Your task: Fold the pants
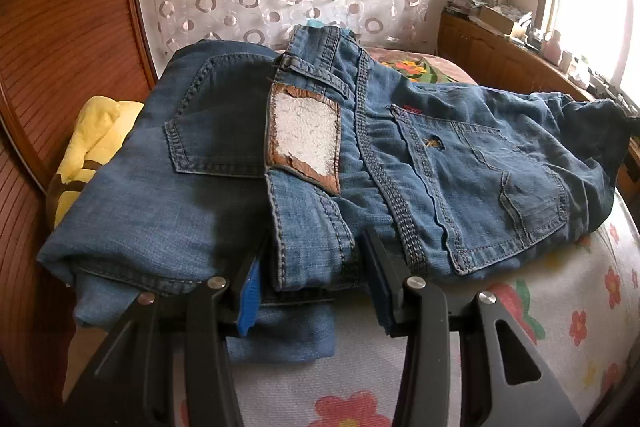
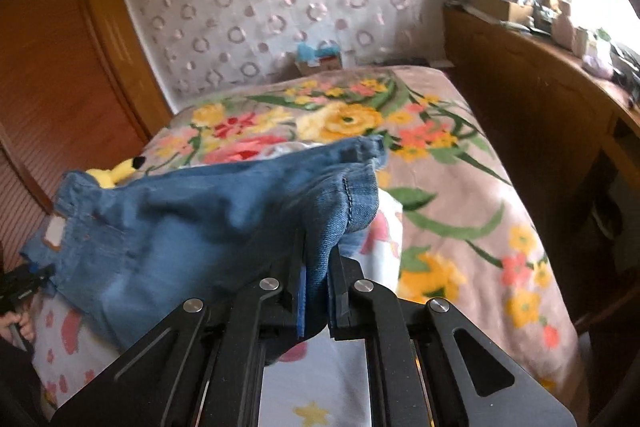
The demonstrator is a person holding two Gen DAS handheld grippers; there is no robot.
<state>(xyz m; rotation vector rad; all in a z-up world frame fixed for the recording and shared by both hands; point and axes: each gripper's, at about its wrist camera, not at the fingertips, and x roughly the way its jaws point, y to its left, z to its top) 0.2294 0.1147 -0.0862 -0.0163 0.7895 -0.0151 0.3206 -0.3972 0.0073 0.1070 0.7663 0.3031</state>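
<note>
Blue denim jeans (image 1: 224,163) lie folded on the bed, back pockets up, with a worn waistband patch (image 1: 304,139) in the middle. My left gripper (image 1: 316,267) is at the near edge of the waistband; its jaws stand apart around the band and do not press it. In the right wrist view the jeans (image 2: 192,223) hang lifted, and my right gripper (image 2: 318,287) is shut on a bunched leg fold near the hem (image 2: 360,199). The left gripper also shows in the right wrist view at the far left edge (image 2: 24,287).
The bed has a white floral sheet (image 1: 560,307) in front and a pink flowered blanket (image 2: 460,187) behind. A yellow plush toy (image 1: 96,139) lies to the left by the wooden headboard (image 1: 60,47). A cluttered wooden cabinet (image 2: 540,87) runs along the right under the window.
</note>
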